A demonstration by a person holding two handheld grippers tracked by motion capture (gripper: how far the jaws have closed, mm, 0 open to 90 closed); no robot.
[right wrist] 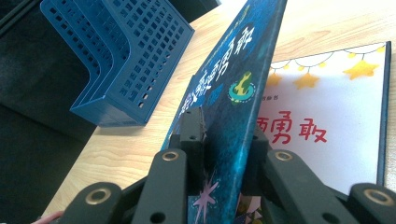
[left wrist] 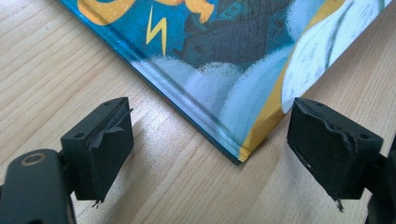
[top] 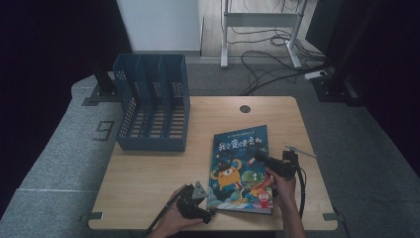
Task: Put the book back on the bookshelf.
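Wooden table point(top: 148, 168) carries a blue file rack point(top: 153, 109) at ten o'clock and a picture book point(top: 240, 168) at five o'clock. Your right gripper point(right wrist: 219, 140) clamps the book's lifted front cover; your left gripper point(left wrist: 210, 140) stands wide, its jaws flanking the book's near corner.

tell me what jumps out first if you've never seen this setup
The bright blue picture book at the near right of the wooden table catches the eye first; the right tool is shut on its front cover, lifted off the white first page. The left tool sits open at the book's near corner. A dark blue slotted file rack stands at the far left of the table.
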